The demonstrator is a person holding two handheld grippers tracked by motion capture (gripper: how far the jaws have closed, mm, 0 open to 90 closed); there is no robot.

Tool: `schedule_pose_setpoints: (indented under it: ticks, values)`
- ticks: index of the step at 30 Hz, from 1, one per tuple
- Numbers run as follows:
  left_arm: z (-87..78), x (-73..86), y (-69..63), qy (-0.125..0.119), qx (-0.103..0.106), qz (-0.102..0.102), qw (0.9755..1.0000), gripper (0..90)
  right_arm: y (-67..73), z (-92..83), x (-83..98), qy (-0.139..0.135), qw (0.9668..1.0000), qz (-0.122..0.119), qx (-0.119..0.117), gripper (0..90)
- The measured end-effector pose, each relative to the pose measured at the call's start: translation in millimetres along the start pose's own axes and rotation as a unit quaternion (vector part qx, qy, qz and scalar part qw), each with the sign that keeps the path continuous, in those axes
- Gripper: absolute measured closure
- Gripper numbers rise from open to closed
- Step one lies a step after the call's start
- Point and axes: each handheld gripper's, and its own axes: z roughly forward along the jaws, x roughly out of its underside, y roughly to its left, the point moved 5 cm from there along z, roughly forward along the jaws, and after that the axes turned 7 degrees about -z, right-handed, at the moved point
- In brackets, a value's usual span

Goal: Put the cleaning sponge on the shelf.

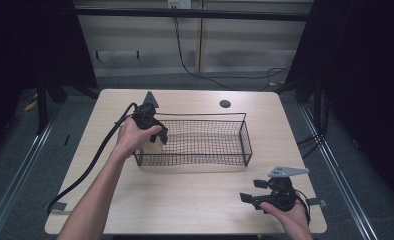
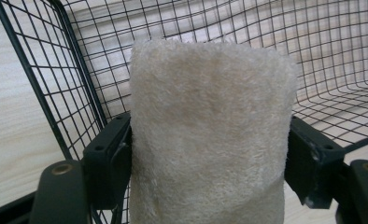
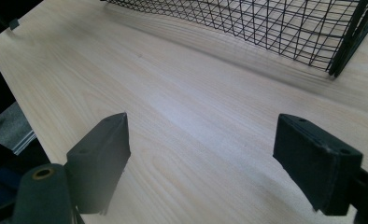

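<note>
Left tool [image 2: 209, 154] clenched on cream towel roll [image 2: 210, 135], roll upright between its jaws, wire basket [image 2: 79, 93] just beyond. Right tool [image 3: 203, 154] released, jaws wide apart above bare tabletop [image 3: 173, 107].

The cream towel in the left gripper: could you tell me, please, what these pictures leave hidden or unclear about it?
- Lower end of the towel: cut off by the bottom edge of the left gripper view.
- In the high view, most of the towel is covered by the left hand and left gripper.
- Whether it touches the floor of the wire basket: cannot tell.
- Right gripper: open, nothing between its jaws.
</note>
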Motion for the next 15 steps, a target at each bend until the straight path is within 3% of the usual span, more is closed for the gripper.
schedule_pose_setpoints:
  ticks: [3, 6, 10, 15]
  values:
    - [3.8, -0.1, 1.4, 0.002, -0.018, 0.005, 0.9998, 26.5, 0.0, -0.1, 0.0, 0.0, 1.0, 0.0, 0.0, 18.5]
    - [7.5, -1.5, 3.2, -0.007, -0.034, -0.007, 0.9994, 26.5, -0.1, -0.2, 0.1, 0.0, 1.0, 0.0, 0.0, 18.6]
    - [13.3, -0.6, 0.4, 0.001, -0.032, -0.016, 0.9993, 26.5, 0.6, -0.1, -0.1, 0.0, 1.0, -0.001, 0.0, 18.7]
    - [18.3, -0.8, 2.4, 0.004, -0.045, -0.028, 0.9986, 26.5, 0.7, -0.2, -0.3, 0.0, 1.0, -0.003, 0.0, 19.1]
